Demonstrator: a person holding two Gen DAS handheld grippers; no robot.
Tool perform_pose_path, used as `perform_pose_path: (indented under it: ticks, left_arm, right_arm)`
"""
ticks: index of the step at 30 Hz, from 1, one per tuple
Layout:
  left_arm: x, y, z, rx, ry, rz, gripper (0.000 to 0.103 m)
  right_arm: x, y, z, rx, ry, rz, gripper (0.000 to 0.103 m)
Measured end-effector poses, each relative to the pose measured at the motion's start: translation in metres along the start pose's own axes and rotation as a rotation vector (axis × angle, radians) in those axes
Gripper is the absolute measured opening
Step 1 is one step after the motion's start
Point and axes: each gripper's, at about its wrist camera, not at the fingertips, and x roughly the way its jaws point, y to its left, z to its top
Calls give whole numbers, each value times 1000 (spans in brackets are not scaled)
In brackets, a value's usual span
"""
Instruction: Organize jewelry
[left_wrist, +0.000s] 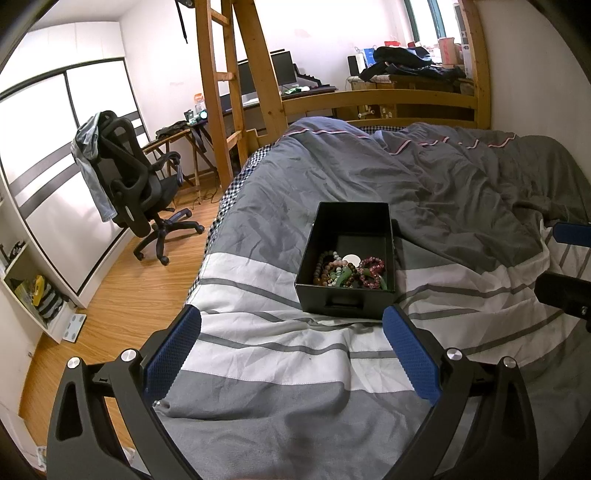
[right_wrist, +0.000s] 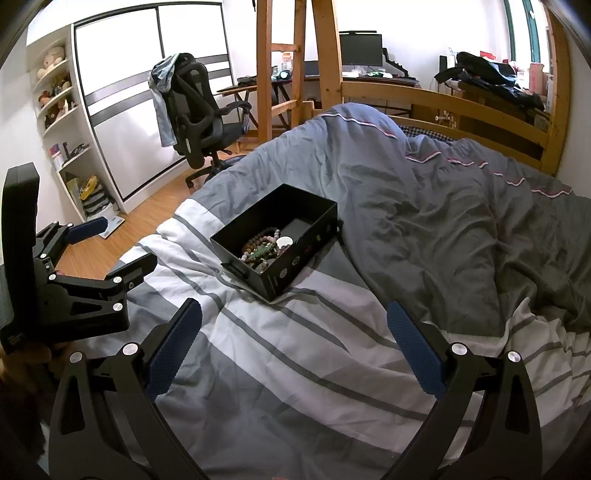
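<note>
A black open box (left_wrist: 364, 301) sits on the striped duvet of the bed. It holds several bead bracelets (left_wrist: 349, 271) and a white round disc (left_wrist: 350, 259). My left gripper (left_wrist: 291, 321) is open and empty, just short of the box's near wall. In the right wrist view the same box (right_wrist: 295, 262) lies ahead and left, with the bracelets (right_wrist: 264, 253) inside. My right gripper (right_wrist: 293, 314) is open and empty, above the duvet short of the box. The left gripper (right_wrist: 114, 245) also shows at the left of that view, open.
The bed has a rumpled grey and white striped duvet (left_wrist: 295, 369). A black office chair (left_wrist: 136, 181) stands on the wooden floor at left. A wooden ladder frame (left_wrist: 236, 85) and footboard (left_wrist: 388, 99) stand beyond the bed. White shelves (right_wrist: 62, 122) line the left wall.
</note>
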Motion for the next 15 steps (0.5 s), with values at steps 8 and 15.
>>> perform_pose_path:
  ticks: [8, 15]
  left_arm:
    - [0, -1, 0, 3, -2, 0, 97]
    - [-3, -4, 1, 33, -11, 4, 97]
  right_arm:
    - [1, 0, -3, -8, 9, 0, 99]
    - [1, -1, -2, -5, 5, 2, 99]
